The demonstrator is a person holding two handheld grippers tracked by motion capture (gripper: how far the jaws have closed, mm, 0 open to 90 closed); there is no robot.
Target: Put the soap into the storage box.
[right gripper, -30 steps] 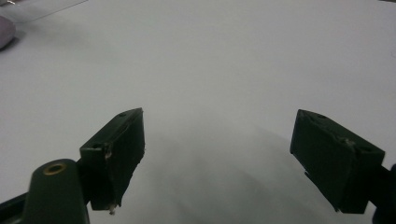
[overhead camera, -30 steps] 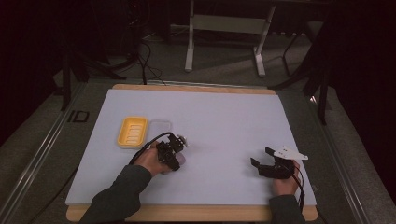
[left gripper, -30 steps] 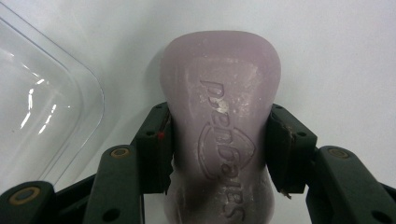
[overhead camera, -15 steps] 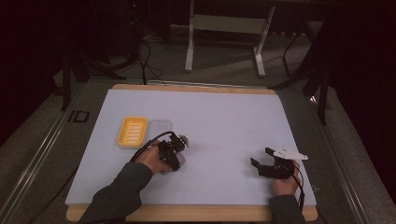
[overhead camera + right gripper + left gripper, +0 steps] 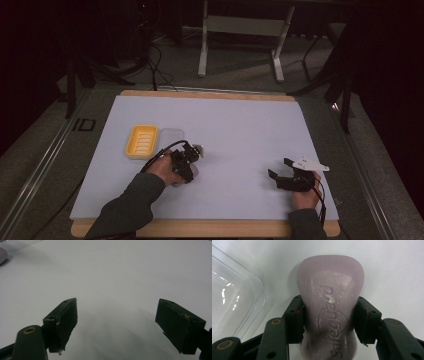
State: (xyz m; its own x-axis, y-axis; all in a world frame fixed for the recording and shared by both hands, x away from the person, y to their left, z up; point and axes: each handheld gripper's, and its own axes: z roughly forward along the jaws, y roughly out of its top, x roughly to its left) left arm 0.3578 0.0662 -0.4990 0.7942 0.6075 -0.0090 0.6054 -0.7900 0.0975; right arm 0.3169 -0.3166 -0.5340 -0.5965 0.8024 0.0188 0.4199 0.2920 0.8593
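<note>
Open white table surface [image 5: 240, 130] spans centre and upper right of the high view; yellow soap dish [image 5: 142, 140] and clear lid [image 5: 170, 136] obstruct the centre left.

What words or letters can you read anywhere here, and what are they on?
"ID": dark letters on the grey floor left of the table, in the high view.
Embossed word and round emblem on the pale purple soap bar held by the left gripper: upside down and too soft to read surely.
Yellow soap dish: ridges, no writing.
</note>
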